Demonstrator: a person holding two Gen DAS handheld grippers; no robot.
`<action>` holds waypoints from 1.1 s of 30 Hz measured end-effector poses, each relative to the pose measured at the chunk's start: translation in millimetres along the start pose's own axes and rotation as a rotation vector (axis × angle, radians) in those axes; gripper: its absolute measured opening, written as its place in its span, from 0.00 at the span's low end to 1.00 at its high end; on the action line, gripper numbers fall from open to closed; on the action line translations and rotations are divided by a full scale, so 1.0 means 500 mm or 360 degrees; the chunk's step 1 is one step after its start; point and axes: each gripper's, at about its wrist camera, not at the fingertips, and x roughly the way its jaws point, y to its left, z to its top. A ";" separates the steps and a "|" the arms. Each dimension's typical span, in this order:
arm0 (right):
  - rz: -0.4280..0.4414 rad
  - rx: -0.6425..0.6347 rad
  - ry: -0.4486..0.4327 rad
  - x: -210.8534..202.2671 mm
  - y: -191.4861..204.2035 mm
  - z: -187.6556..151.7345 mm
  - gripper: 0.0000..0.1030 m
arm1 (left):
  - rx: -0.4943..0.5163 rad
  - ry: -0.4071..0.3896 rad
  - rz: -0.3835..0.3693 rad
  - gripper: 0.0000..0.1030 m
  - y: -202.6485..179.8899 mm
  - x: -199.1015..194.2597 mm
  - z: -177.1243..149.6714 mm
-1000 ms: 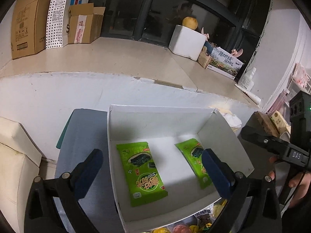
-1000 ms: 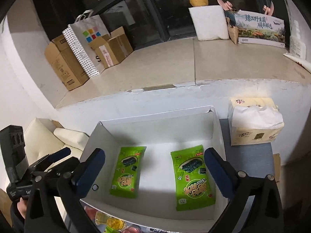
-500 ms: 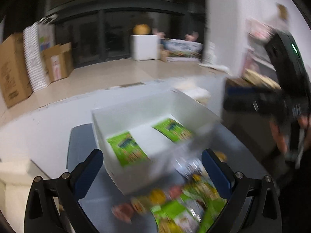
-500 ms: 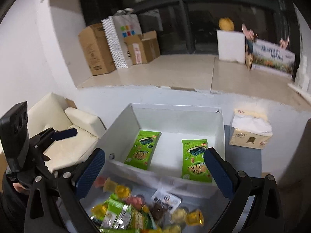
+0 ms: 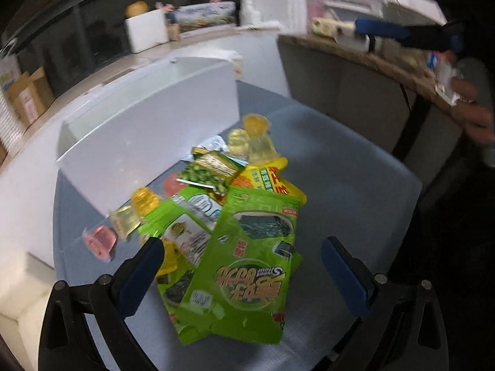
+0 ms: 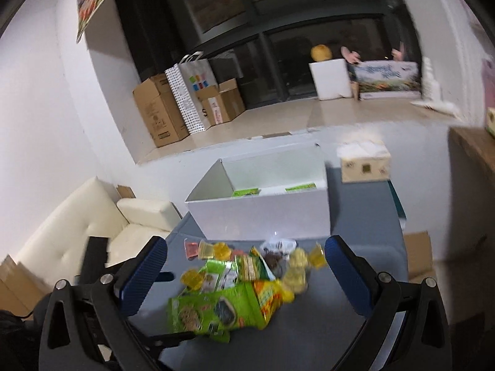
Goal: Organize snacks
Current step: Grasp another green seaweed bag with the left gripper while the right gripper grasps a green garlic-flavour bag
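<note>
- The left claw [image 5: 241, 273] is seen spread wide and empty, hovering low over the top green seaweed packet [image 5: 247, 266] of the snack pile [image 6: 247, 281].
- The right claw [image 6: 246, 273] is likewise spread and empty, held above the same pile.
- The pile is found on the grey surface [image 5: 355, 185], just in front of the white box [image 6: 263, 213], which stands toward the far edge; two green packets [image 6: 246, 191] are glimpsed inside it.
- The top packet is judged the next pick: it is best pinched by one free edge, since the film is likely slippery.
- The jelly cups [image 5: 247, 142] beside it should be left undisturbed, as they could be rolled off.
</note>
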 end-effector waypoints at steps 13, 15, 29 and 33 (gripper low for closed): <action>-0.0094 -0.0005 -0.0025 -0.066 -0.011 -0.045 1.00 | 0.0133 0.0239 -0.0131 0.71 -0.004 0.093 0.017; -0.0090 -0.0003 -0.0022 -0.064 -0.011 -0.046 1.00 | 0.0115 0.0227 -0.0170 0.70 -0.002 0.085 0.017; -0.0006 -0.0180 0.0344 0.146 0.020 -0.075 1.00 | -0.0627 -0.0258 0.0014 0.70 0.139 -0.139 -0.046; -0.0020 -0.0335 0.0516 0.271 0.039 -0.074 1.00 | -0.0746 -0.0307 0.0078 0.70 0.174 -0.169 -0.083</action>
